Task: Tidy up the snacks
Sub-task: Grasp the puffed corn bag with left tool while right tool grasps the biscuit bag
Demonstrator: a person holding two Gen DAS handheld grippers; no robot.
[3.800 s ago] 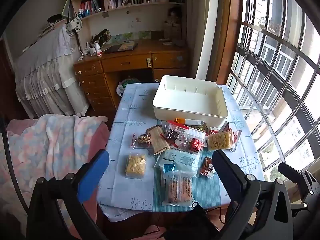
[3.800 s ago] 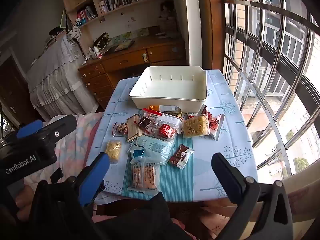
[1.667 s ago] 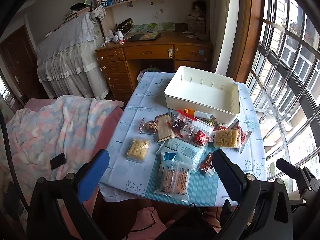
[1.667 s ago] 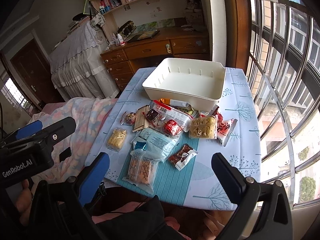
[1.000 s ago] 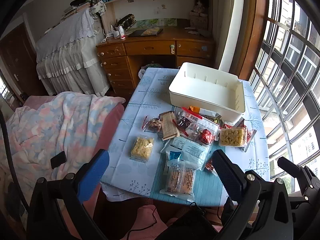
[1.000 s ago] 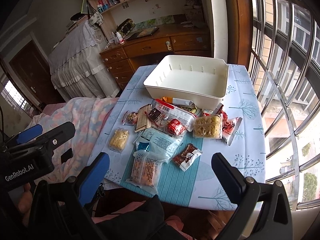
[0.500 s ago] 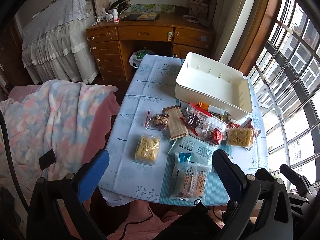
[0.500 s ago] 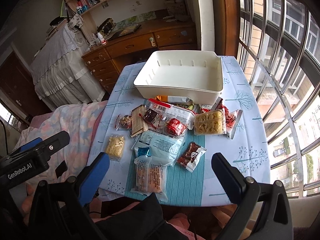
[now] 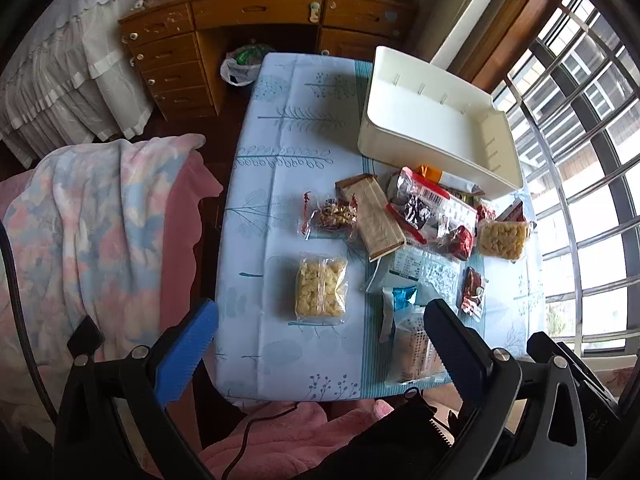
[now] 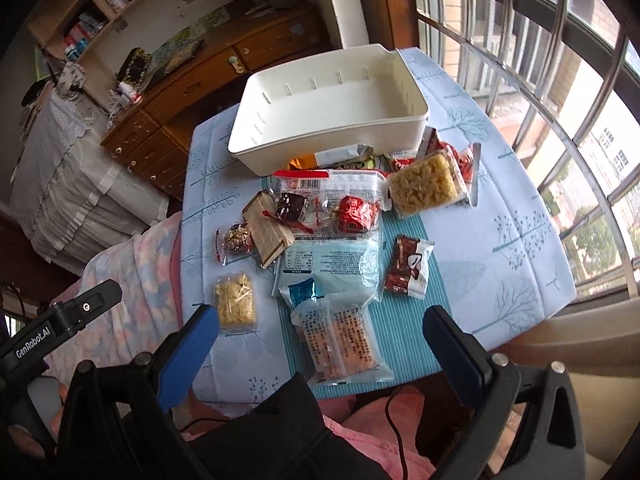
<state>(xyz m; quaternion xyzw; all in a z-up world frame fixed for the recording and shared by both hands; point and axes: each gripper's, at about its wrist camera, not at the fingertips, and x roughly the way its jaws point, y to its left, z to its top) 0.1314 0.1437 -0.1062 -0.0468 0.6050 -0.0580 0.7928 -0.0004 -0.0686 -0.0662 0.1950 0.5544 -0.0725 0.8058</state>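
An empty white bin (image 9: 436,120) (image 10: 332,100) stands at the far side of the table. Several snack packets lie in front of it: a yellow crisp-rice pack (image 9: 320,294) (image 10: 235,304), a nut pack (image 9: 332,216), a brown wafer pack (image 9: 376,216), a clear bag with red and dark sweets (image 10: 336,200), a pale blue pack (image 10: 332,264), a long cracker pack (image 10: 344,344), a brown-and-white bar (image 10: 410,266), and a second yellow pack (image 10: 424,186). My left gripper (image 9: 320,344) is open and empty above the near table edge. My right gripper (image 10: 320,344) is open and empty above the cracker pack.
The table has a pale blue cloth (image 9: 280,152). A pink and blue blanket (image 9: 92,220) lies at its left. A wooden desk with drawers (image 9: 260,12) stands behind. Barred windows (image 10: 560,80) run along the right. A plastic bag (image 9: 242,66) sits on the floor by the desk.
Both grippers have moved forward and tilted down toward the table, so the snacks look larger and nearer. Both stay open. The snacks and bin have not moved.
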